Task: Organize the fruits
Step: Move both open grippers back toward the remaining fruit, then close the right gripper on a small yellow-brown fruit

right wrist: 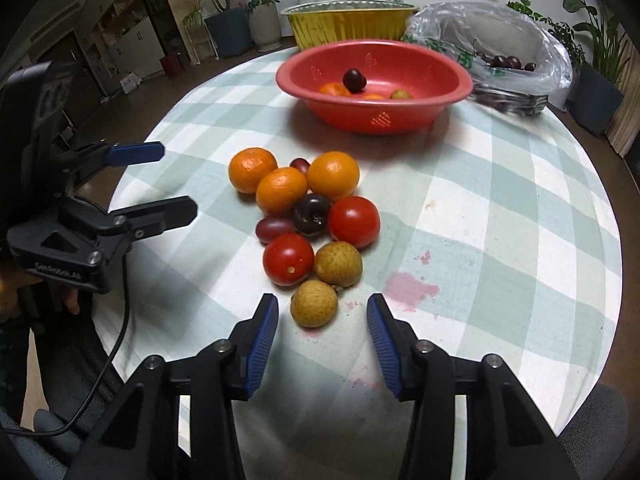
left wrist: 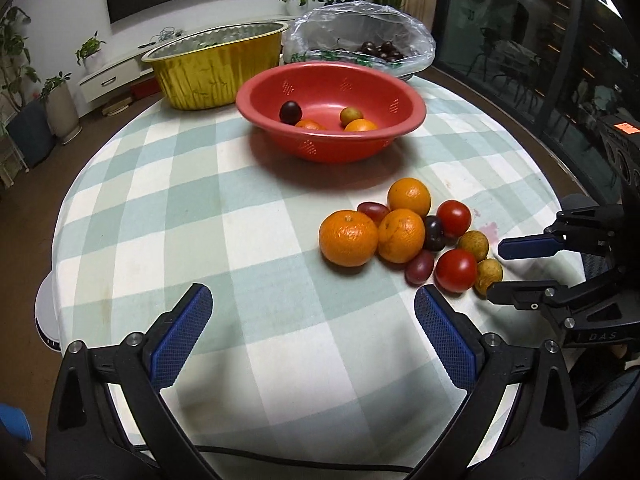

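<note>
A pile of fruit lies on the checked tablecloth: three oranges [left wrist: 348,238], two red tomatoes [right wrist: 354,222], dark plums [right wrist: 312,214], and two tan longans [right wrist: 314,304]. A red bowl [left wrist: 332,148] behind holds two oranges, a dark plum [left wrist: 290,111] and a longan. My right gripper [right wrist: 322,320] is open, its jaws either side of the nearest longan without touching; it also shows in the left wrist view [left wrist: 496,270]. My left gripper [left wrist: 312,316] is open and empty, left of the pile; it also shows in the right wrist view [right wrist: 178,178].
A gold foil tub [left wrist: 216,68] and a clear plastic bag of dark cherries [left wrist: 380,50] stand behind the bowl. Pink stains [right wrist: 410,288] mark the cloth right of the pile. The round table's edge curves close on both sides.
</note>
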A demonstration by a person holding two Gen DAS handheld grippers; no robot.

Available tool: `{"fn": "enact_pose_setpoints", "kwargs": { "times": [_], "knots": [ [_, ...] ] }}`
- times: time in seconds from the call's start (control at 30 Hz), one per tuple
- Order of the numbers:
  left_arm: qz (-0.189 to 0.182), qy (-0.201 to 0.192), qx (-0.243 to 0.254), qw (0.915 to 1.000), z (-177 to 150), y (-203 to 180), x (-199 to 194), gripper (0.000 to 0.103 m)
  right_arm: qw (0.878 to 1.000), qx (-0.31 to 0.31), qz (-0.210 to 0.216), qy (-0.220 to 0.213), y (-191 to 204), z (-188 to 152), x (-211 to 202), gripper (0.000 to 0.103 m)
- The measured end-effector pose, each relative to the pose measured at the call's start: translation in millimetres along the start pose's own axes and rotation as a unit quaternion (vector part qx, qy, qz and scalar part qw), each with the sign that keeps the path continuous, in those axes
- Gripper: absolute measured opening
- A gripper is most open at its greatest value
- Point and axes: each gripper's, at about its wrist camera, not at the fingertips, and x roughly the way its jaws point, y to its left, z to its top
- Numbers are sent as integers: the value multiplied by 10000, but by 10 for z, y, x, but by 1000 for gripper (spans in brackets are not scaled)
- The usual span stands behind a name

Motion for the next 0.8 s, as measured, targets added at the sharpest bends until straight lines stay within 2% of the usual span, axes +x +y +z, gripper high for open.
{"fn": "enact_pose_setpoints", "kwargs": {
  "times": [0.27,0.4,0.53,0.6,0.8],
  "knots": [
    [106,51,91,9999,48,-5,32,103,9997,-205,-39,99,63,4,78,41],
    [107,213,204,9995,100,-7,100,103,9997,-206,-24,107,50,5,98,37],
    [115,381,474,9981,177,-13,190,103,9997,-232,-24,82,43,1,98,34],
    [-11,409,633,9972,229,-17,216,103,9996,-261,-18,74,47,0,92,29],
    [-101,491,1020,9935,365,14,310,103,9996,-247,40,90,33,-1,58,29]
  ]
}}
